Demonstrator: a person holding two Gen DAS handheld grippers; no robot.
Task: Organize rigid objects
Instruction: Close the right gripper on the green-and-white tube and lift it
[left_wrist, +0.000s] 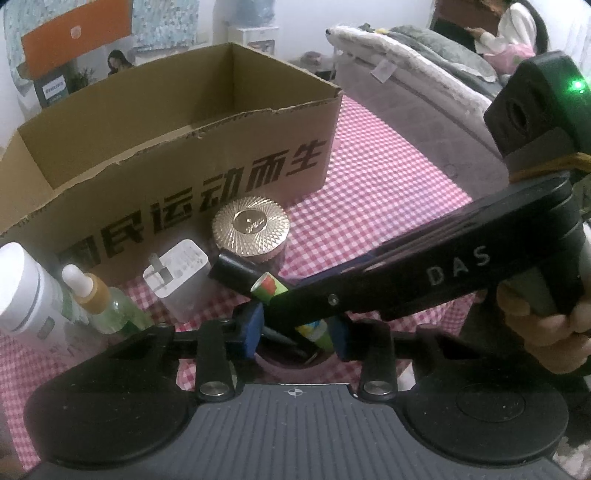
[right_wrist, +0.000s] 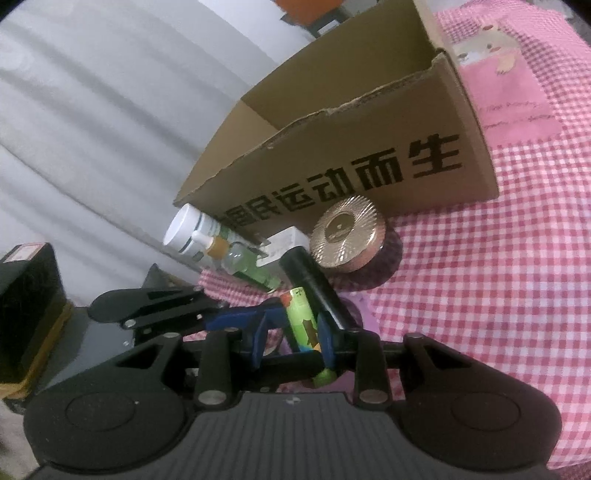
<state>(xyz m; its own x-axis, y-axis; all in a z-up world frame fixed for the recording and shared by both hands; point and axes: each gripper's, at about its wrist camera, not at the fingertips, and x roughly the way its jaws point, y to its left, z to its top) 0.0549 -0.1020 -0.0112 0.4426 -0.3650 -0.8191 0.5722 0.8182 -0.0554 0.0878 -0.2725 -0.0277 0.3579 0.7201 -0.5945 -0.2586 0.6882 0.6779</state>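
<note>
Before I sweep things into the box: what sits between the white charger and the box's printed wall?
Nothing. In the left wrist view the white charger stands just before the cardboard box, with only pink checked cloth between them.

I see an open brown cardboard box (left_wrist: 207, 155) upright on checked cloth, gold-lidded round jar (left_wrist: 251, 230), white charger plug (left_wrist: 179, 275), green dropper bottle (left_wrist: 107, 304), white tub (left_wrist: 26, 291) lined before it, green tube (right_wrist: 303, 319) and black cylinder (right_wrist: 314, 284) tilted nearer.
</note>
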